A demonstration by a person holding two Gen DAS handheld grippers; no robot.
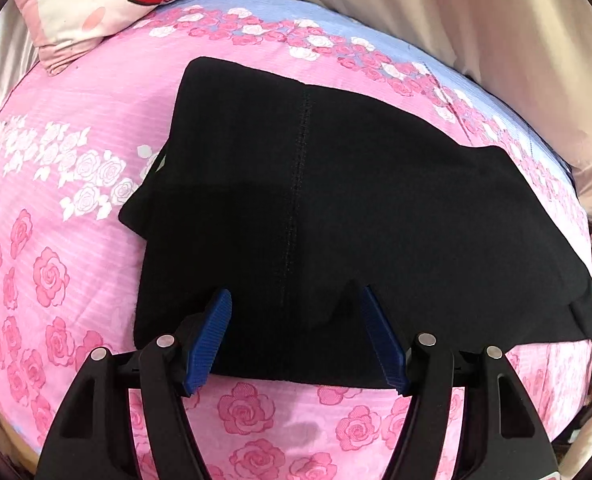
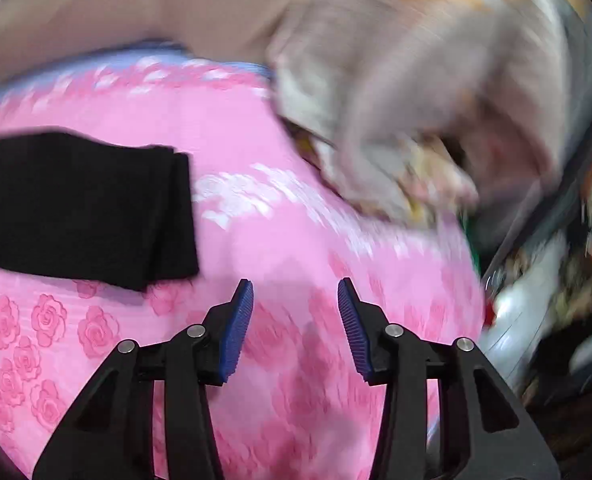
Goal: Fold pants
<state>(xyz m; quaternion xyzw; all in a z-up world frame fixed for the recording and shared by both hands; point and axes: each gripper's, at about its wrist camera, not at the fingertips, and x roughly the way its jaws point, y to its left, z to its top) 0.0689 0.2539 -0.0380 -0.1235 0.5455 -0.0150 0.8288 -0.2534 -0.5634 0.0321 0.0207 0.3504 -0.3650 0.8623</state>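
Black pants (image 1: 335, 208) lie folded compact on the rose bedsheet (image 1: 76, 128). Your left gripper (image 1: 296, 312) hovers apart over their near edge; your right gripper (image 2: 296, 308) apart, empty. Judged nearly done.

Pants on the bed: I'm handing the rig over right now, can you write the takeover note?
Left gripper: open, fingers straddling the near edge of the pants, not gripping.
Right gripper: open, nothing between its fingers, over bare bedsheet, to the right of the pants.
Pants: black, lying flat in a folded stack on the pink rose bedsheet.
Done: at least one fold.
Left: check whether another fold is wanted, then smooth.
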